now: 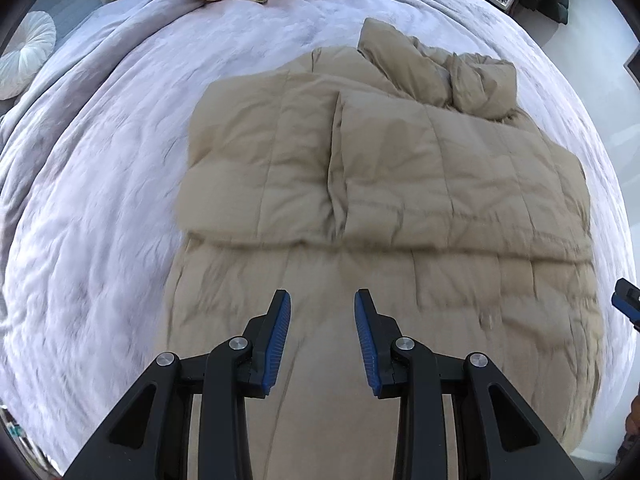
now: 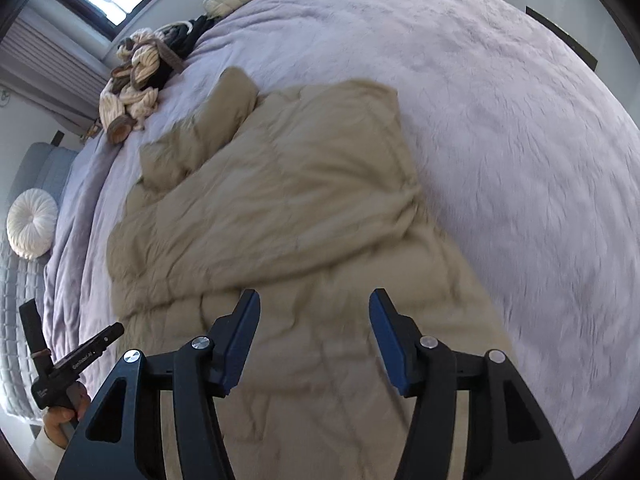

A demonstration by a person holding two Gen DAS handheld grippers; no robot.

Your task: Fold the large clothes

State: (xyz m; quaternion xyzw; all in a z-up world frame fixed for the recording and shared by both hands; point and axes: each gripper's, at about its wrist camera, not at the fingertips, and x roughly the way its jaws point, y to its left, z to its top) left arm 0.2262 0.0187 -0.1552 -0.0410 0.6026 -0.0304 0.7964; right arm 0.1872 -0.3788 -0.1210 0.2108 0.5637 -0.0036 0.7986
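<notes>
Both the left gripper (image 1: 322, 300) and right gripper (image 2: 314, 300) hang open, empty, over the half-folded puffy tan quilted coat (image 1: 400, 168) on the lilac fuzzy bedspread (image 1: 100, 200)

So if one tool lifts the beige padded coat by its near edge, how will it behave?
The beige padded coat will probably sag and drape rather than hold shape: it already lies folded over itself in soft creases. Its puffy quilted panels suggest it is light for its bulk. The smooth-looking fabric may slip on the lilac bedcover when pushed.
</notes>
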